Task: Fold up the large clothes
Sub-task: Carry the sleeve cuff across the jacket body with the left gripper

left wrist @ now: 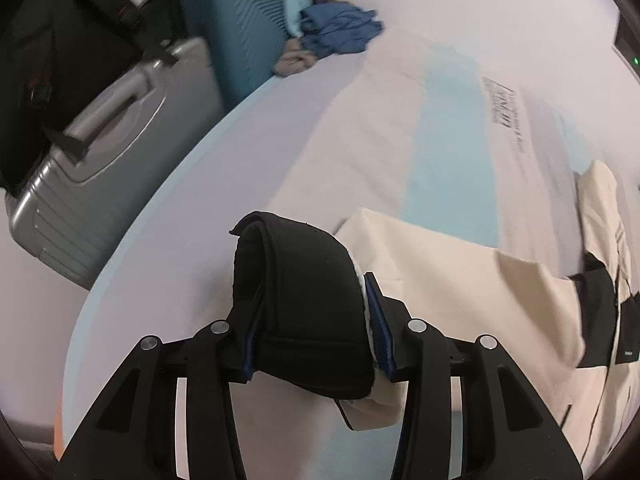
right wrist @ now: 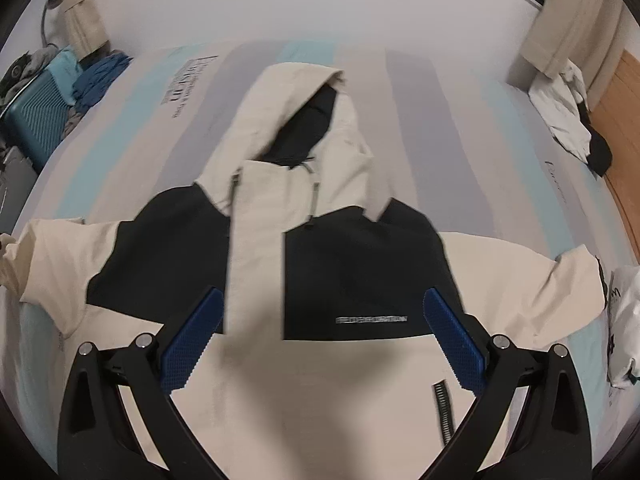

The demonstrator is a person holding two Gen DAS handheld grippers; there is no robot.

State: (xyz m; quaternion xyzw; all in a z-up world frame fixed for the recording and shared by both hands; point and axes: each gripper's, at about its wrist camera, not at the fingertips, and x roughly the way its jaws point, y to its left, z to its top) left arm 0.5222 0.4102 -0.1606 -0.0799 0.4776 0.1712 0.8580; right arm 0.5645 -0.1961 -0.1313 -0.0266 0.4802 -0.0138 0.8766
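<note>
The left hand-held gripper [left wrist: 316,332] is clamped on the black cuff [left wrist: 304,300] at the end of a jacket sleeve [left wrist: 460,280]. The cuff fills the narrow gap between the two blue pads [left wrist: 382,328], and a fold of cream cloth hangs out below them. From the cuff the cream sleeve runs away to the right of this gripper, toward the body of the jacket. Under and ahead of the gripper lies the bed [left wrist: 200,240], covered by a sheet striped in pale grey, cream and light blue. Beyond the bed's left edge stand a grey suitcase [left wrist: 108,152] and, farther off, a teal suitcase [left wrist: 248,32]. A heap of blue clothes [left wrist: 340,32] sits by the teal one.

The right hand-held gripper [right wrist: 322,344] hangs wide open above the jacket [right wrist: 320,400], with nothing between its blue pads [right wrist: 192,344]. The jacket lies front up on the bed [right wrist: 460,128], cream with a black band across the chest. Its hood [right wrist: 296,120] points away from the gripper. Directly between the open pads lies the chest, with a small silver label [right wrist: 371,320]. A sleeve stretches out to each side of the gripper. Far to the right, near the bed's corner, lies a crumpled white and black garment [right wrist: 572,120]. A white plastic bag [right wrist: 624,328] sits at the right edge.
</note>
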